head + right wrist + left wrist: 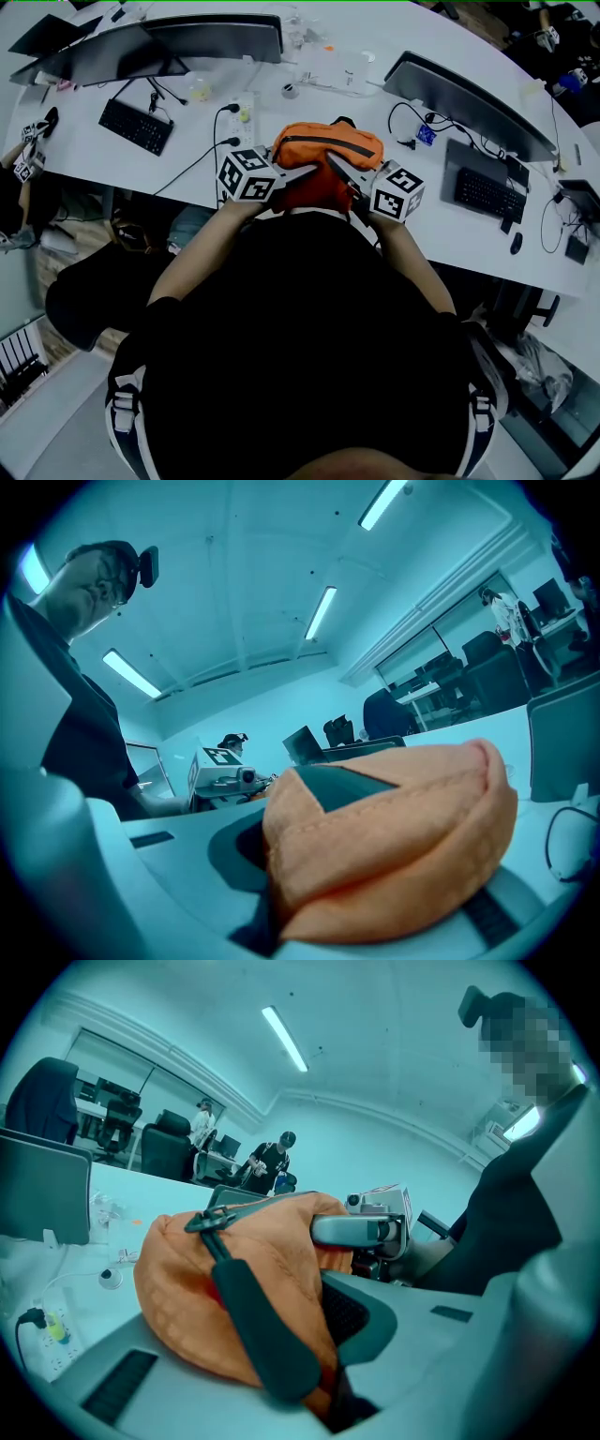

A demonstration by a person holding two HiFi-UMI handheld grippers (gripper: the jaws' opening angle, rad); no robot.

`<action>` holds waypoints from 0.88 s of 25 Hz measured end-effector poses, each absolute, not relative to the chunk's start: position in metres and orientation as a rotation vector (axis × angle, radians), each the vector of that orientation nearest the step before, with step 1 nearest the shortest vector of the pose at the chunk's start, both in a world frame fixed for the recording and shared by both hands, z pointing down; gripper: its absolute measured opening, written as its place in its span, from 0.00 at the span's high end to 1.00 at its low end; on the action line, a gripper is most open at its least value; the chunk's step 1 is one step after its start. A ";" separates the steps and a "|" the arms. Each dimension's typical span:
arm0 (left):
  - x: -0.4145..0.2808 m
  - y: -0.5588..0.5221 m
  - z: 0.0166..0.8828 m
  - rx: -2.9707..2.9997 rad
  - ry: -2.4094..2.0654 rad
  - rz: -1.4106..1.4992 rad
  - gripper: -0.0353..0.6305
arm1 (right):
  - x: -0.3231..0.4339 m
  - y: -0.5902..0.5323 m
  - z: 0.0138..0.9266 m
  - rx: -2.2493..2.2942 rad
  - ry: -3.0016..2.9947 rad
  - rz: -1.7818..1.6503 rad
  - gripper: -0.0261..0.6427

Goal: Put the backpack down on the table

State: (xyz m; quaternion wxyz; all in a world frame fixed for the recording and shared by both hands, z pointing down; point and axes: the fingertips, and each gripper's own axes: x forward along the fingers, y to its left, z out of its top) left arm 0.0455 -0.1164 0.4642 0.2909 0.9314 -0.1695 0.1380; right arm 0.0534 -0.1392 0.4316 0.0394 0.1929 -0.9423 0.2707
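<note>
An orange backpack [327,150] with a dark zip and strap hangs over the near edge of the white table [375,187], held between my two grippers. My left gripper [298,174] is shut on the bag's left side, where the orange fabric [244,1279] and a dark strap [258,1321] fill its jaws. My right gripper [343,174] is shut on the bag's right side, the fabric [394,846] bunched between its jaws. Each gripper view shows the other gripper beyond the bag. The bag's underside is hidden.
Behind the bag lie a power strip [242,112] with black cables, a keyboard [136,126] and monitor [150,47] at the left, another monitor [469,103] and keyboard [486,194] at the right. Small items sit at mid-table [337,70]. A chair [94,291] stands below left.
</note>
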 end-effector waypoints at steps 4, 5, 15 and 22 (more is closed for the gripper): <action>0.043 -0.126 0.466 2.487 -0.403 0.390 0.84 | 0.052 -0.149 0.433 0.646 -2.880 0.851 0.88; 0.043 -0.129 0.467 2.489 -0.392 0.396 0.84 | 0.052 -0.151 0.434 0.660 -2.879 0.856 0.88; 0.032 -0.140 0.475 2.490 -0.281 0.423 0.84 | 0.042 -0.161 0.442 0.768 -2.835 0.894 0.88; 0.032 -0.141 0.486 2.479 -0.205 0.431 0.84 | 0.042 -0.163 0.454 0.841 -2.795 0.924 0.88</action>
